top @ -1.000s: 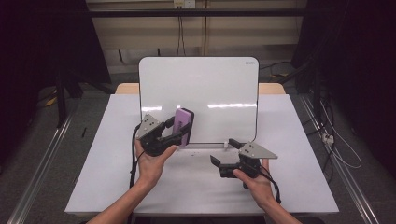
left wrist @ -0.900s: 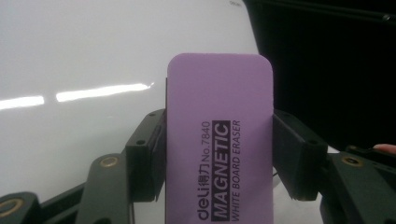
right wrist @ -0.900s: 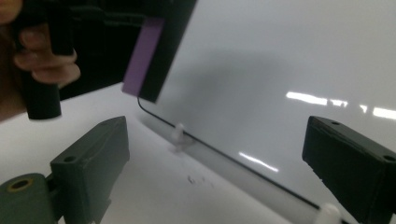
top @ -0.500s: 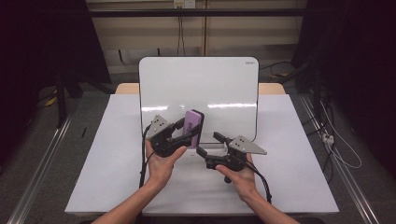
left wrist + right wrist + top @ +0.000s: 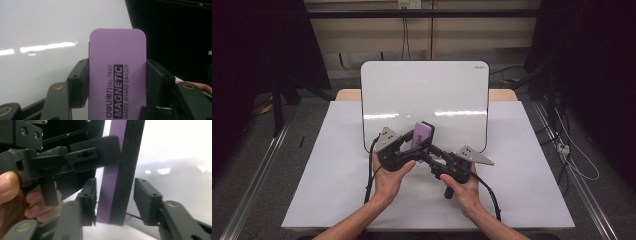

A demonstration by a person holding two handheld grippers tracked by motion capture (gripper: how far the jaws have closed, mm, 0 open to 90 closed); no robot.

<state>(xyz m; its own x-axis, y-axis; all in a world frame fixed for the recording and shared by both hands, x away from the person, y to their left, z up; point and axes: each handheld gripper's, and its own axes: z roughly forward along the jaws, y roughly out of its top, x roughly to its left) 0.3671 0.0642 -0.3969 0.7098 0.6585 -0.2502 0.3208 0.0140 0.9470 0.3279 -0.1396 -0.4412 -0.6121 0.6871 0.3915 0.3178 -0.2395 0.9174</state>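
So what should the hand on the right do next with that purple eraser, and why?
Probably close the right gripper fully: its jaws have just been closing around the purple rectangular whiteboard eraser, yet a gap shows beside one pad. The left gripper clamps it upright, so a handover looks under way.

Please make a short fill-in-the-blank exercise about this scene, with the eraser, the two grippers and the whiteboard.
1. The eraser held by the left gripper has the colour ____.
2. The large word printed on the eraser is ____.
3. The right gripper has its fingers on either side of the eraser's ____ end.
4. On the table, behind both grippers, lies a white ____.

Missing words: purple; MAGNETIC; lower; whiteboard
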